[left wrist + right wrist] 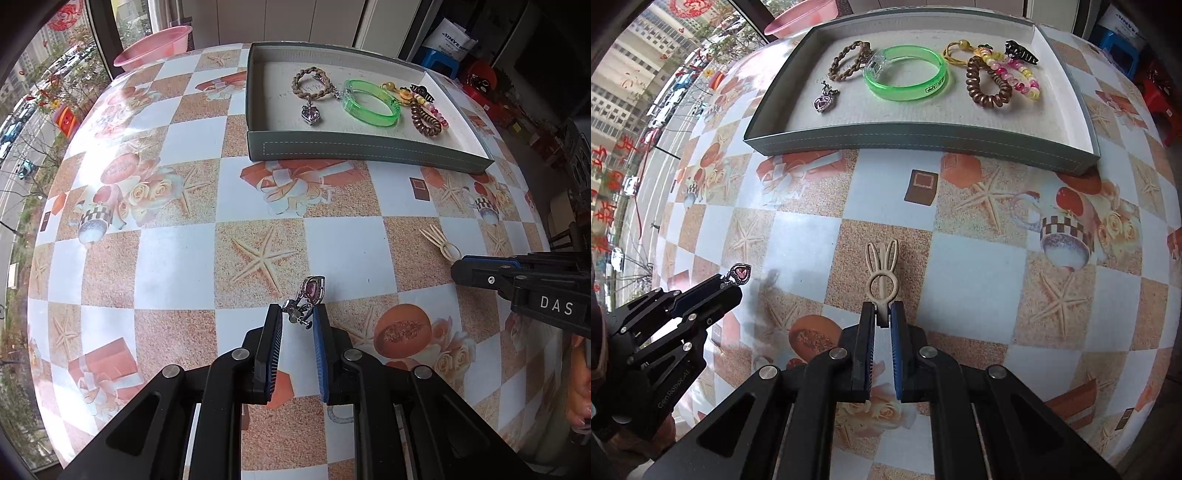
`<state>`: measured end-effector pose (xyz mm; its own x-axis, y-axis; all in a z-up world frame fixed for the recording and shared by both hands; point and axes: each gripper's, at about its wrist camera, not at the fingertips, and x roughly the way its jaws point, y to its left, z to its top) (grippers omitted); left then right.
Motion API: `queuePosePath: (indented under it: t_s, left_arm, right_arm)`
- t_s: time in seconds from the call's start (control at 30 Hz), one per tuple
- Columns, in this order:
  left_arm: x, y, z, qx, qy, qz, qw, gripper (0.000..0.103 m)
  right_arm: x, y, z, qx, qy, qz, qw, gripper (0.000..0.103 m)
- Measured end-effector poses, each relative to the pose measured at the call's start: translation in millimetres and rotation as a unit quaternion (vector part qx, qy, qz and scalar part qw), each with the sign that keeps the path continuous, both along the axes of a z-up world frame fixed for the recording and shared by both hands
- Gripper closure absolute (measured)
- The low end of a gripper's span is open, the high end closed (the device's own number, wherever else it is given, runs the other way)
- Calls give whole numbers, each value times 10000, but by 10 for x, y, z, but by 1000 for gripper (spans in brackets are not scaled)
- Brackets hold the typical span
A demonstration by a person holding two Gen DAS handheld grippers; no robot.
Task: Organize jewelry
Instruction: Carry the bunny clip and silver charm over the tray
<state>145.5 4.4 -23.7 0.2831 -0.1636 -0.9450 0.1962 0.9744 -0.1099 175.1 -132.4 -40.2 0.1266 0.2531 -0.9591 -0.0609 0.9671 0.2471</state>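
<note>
My left gripper [298, 318] is shut on a silver earring with a pink heart stone [312, 293], held just above the tablecloth; in the right wrist view that earring [740, 274] sticks out of the left gripper [733, 286]. My right gripper [882, 314] is shut on the stem of a cream rabbit-ear hair clip [882, 271]; in the left wrist view the clip [441, 242] pokes out of the right gripper [458, 266]. The grey tray [923, 142] at the back holds a matching heart earring [822, 101], a braided band [849, 61], a green bangle [907, 74], a brown coil tie [986, 83], beads and a black claw clip [1021, 51].
A round table with a checked starfish-and-flower cloth [166, 258] carries everything. A pink basin [155, 46] stands at the far edge by the window. A person's hand [580, 387] shows at the right. Blue and red stools [441, 61] stand beyond the table.
</note>
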Motion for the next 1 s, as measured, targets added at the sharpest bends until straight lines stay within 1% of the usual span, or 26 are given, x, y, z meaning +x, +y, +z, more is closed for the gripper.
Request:
queuePosePath:
  t_s: [0.27,0.37,0.47,0.8,1.0]
  left_arm:
    - [39,12,131,-45,-44,-51,10000,73]
    - [75,16,199,-77,-99,-47,9999,73]
    - [146,33,278,-139,-155,2,9998,73]
    - [472,0,600,-285,-555,25,9980,73]
    - [714,-106,701,-248,-759,-53,9968,73]
  right_arm:
    - [-129,-246,99,356,35,-553,9978,94]
    - [-151,-456,196,447,2,-712,9965,94]
    - [-128,-570,284,547,-68,-860,9948,94]
    - [96,-805,558,718,-355,-1152,9901,94]
    - [328,-894,660,704,-507,-1204,9889,94]
